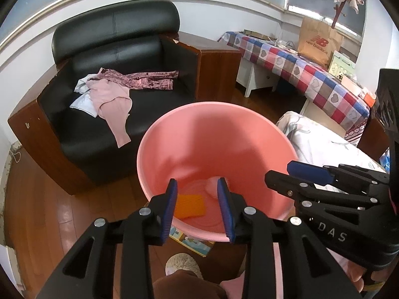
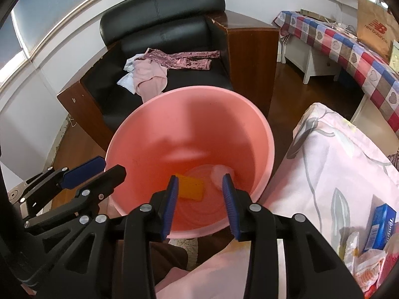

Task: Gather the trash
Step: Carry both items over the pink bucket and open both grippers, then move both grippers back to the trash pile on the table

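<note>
Pink basin on wooden floor, orange packet and pale wad (blurred) at its bottom, left gripper and right gripper side by side above rim, jaws apart, empty.

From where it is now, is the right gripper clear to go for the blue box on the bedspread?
Probably yes. The right gripper is open and empty over the pink bucket, and the blue box lies uncovered on the bedspread to its right; nothing stands between.

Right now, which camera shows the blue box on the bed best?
The right wrist view: the blue box lies at its lower right on the bed among wrappers. The left wrist view shows only a blue sliver at its right edge, unidentifiable.
</note>
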A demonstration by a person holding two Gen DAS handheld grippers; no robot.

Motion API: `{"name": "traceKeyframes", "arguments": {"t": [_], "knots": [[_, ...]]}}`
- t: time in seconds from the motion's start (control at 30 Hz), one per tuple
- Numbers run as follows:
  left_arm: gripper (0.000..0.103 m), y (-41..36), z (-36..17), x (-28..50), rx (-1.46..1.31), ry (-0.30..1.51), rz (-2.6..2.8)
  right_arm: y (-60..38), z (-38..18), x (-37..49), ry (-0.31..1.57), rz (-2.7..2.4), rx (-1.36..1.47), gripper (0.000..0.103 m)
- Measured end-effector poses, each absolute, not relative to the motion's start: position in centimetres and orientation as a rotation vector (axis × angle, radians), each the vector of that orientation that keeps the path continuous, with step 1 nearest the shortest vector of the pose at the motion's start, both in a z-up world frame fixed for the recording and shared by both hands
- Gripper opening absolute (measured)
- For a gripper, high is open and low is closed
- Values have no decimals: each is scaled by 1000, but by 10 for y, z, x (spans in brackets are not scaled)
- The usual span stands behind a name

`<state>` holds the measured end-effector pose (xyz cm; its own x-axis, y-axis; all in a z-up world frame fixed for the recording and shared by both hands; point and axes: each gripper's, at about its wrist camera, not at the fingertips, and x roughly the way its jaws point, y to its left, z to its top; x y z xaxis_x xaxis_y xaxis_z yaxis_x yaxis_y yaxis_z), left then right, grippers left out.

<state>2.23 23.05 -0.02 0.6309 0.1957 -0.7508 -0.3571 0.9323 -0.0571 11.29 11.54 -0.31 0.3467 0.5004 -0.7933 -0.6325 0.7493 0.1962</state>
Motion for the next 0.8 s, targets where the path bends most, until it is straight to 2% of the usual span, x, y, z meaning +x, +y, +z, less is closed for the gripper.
{"name": "traceKeyframes", "arguments": {"t": [0.8], "knots": [[32, 132, 41, -12, -151, 748, 136, -2, 35, 56, 850, 615, -68, 37]]}}
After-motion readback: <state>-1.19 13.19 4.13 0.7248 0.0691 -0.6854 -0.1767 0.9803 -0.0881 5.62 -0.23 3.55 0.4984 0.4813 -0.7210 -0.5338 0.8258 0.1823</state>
